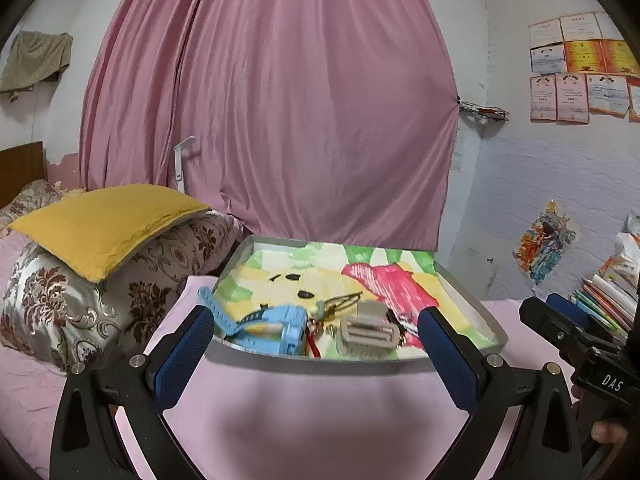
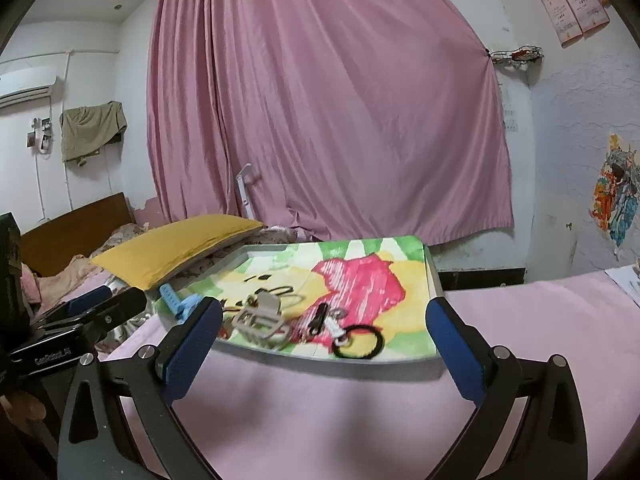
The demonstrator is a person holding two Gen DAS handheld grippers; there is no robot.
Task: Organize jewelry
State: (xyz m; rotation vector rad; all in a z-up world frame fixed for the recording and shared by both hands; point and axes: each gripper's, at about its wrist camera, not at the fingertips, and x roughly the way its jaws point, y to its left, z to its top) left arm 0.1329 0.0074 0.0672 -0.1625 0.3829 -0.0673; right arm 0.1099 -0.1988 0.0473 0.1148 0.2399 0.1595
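Note:
A shallow grey tray (image 1: 352, 364) with a colourful drawing inside lies on the pink bed; it also shows in the right wrist view (image 2: 434, 276). In it lie a blue watch (image 1: 276, 326), a beige hair claw clip (image 1: 368, 334), small dark pieces (image 1: 306, 294) and a red cord. The right wrist view shows the clip (image 2: 260, 318), the blue watch strap (image 2: 176, 304), a black hair ring (image 2: 358, 344) and a small black and white clasp (image 2: 328, 320). My left gripper (image 1: 316, 330) is open and empty just before the tray's near rim. My right gripper (image 2: 324, 320) is open and empty, also short of the tray.
A yellow pillow (image 1: 104, 224) on a floral cushion (image 1: 100, 300) lies left of the tray. A pink curtain (image 1: 272, 100) hangs behind. Books (image 1: 604, 300) are stacked at the right. The right gripper's body (image 1: 580, 340) shows in the left view; the left one's (image 2: 80, 316) in the right.

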